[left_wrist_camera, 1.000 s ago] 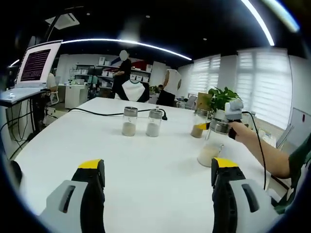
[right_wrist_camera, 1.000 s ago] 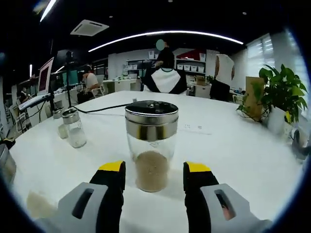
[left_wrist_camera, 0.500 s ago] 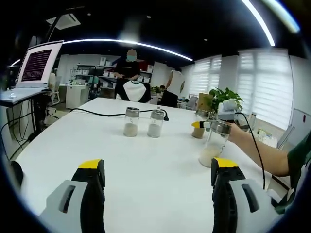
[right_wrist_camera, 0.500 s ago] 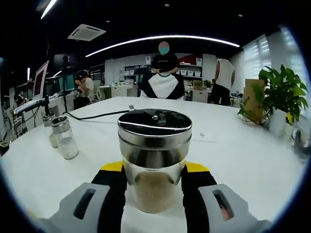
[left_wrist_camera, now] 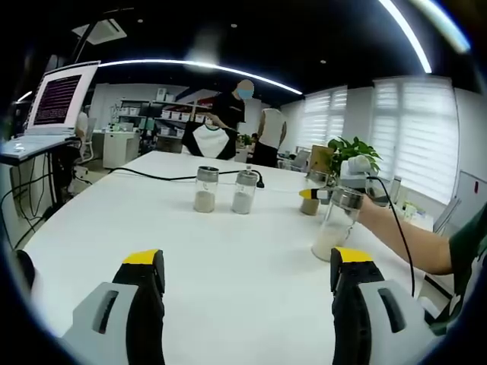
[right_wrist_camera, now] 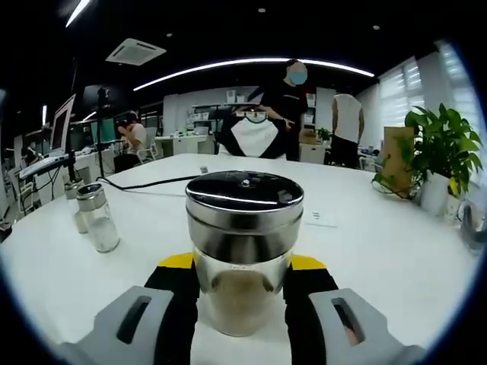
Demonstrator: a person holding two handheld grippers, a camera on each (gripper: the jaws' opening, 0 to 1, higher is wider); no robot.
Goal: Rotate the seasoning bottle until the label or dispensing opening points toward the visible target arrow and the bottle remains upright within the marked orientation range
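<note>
My jaws have closed on the seasoning bottle.

My left gripper (left_wrist_camera: 247,285) waits open over the white table (left_wrist_camera: 152,228); my right gripper (right_wrist_camera: 242,274) now clamps the seasoning bottle (right_wrist_camera: 243,255), upright on the table, so I judge the rotation can begin.

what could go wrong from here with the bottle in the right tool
The right tool grips the seasoning bottle on smooth glass below the steel lid, so it might slip or tip while being turned. A fourth bottle stands just behind it, and the cable trailing from the tool could snag it.
</note>
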